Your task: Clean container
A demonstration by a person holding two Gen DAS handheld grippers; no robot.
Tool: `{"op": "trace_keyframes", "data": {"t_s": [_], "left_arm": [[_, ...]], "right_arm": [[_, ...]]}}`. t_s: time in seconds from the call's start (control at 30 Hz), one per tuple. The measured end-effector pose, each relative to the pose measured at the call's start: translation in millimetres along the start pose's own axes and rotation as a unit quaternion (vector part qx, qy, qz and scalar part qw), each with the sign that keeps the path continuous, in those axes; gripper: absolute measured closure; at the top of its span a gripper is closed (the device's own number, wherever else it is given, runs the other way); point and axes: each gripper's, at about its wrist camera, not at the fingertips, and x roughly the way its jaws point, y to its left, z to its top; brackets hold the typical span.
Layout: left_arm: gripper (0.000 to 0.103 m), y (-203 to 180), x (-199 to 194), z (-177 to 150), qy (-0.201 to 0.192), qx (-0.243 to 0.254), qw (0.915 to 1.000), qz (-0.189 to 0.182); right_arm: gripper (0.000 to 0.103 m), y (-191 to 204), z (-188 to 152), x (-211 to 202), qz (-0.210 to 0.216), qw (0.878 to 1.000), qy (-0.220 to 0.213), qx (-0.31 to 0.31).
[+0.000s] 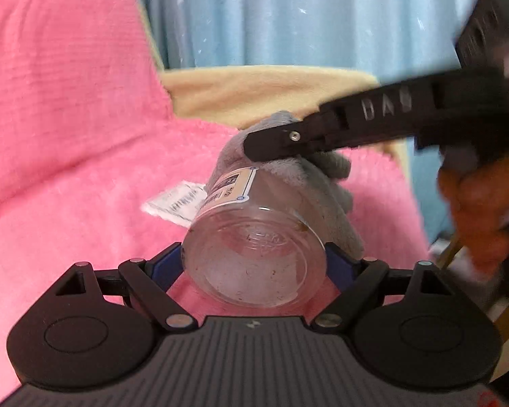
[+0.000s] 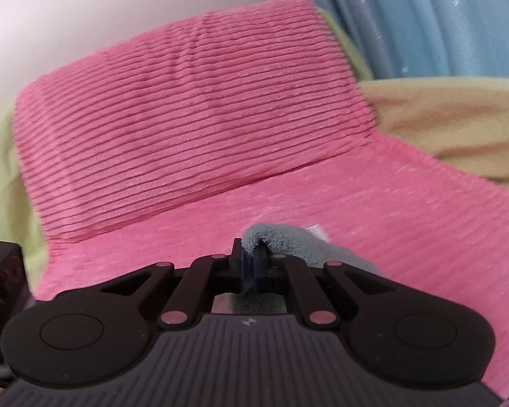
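Nearest in the left wrist view, the left claw [image 1: 254, 264] is closed on a clear glass jar [image 1: 254, 257], blue pads on either side of its base end w/ the bottom facing the camera; brown specks show on the glass, so it's judged not clean yet. Grip sits right at the base, so a hard push from the cloth could lever the jar out or twist it between the pads. Beyond that, the jar's label [image 1: 232, 185] and then a grey cloth [image 1: 308, 183] draped over its far end and right side. The right claw [image 1: 271, 142] presses that cloth onto the jar from above; in the right wrist view the same claw [image 2: 249, 268] is pinched narrow on a fold of the cloth [image 2: 281, 240]. Only a small fold is held, so it may slip free mid-wipe. A gloved hand [image 1: 482, 210] holds the right tool. Below lies a pink blanket [image 1: 68, 186] w/ a white tag [image 1: 176, 203]; soft landing probably, but a dropped jar could roll. Farther back, a pink ribbed pillow [image 2: 186, 112], yellow cover [image 2: 458, 118], blue curtain [image 2: 441, 17].
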Motion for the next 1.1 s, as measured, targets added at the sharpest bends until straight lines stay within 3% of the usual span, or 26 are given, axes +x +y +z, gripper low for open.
{"op": "trace_keyframes", "data": {"t_s": [0.07,0.23,0.4,0.57,0.73,0.93,1.03,1.1], "left_arm": [[0.016,-15,3,-4,-0.002,0.071,0.9969,0.034],[0.016,-37,7,-11,-0.006,0.158,0.9853,0.064],[0.017,-42,8,-13,-0.009,0.175,0.9820,0.069],[0.016,-34,8,-12,-0.007,0.144,0.9878,0.058],[0.016,-5,5,-4,-0.013,0.027,0.9995,0.003],[0.016,19,11,-4,0.011,-0.086,0.9951,-0.047],[0.017,17,9,-5,0.009,-0.069,0.9970,-0.036],[0.017,6,7,-5,0.007,-0.013,0.9999,0.000]], "right_arm": [[0.100,2,-1,-1,0.028,1.000,0.010,0.003],[0.101,12,-5,2,0.053,0.998,0.021,-0.015],[0.101,2,-2,9,-0.017,1.000,-0.006,-0.007],[0.101,-2,-3,15,-0.026,1.000,-0.012,-0.003],[0.101,-1,-3,19,-0.026,1.000,-0.012,-0.004],[0.101,-5,-3,2,-0.027,1.000,-0.014,0.002],[0.100,-2,-3,0,-0.016,1.000,-0.010,-0.002],[0.100,1,-2,0,-0.007,1.000,-0.006,-0.007]]}}
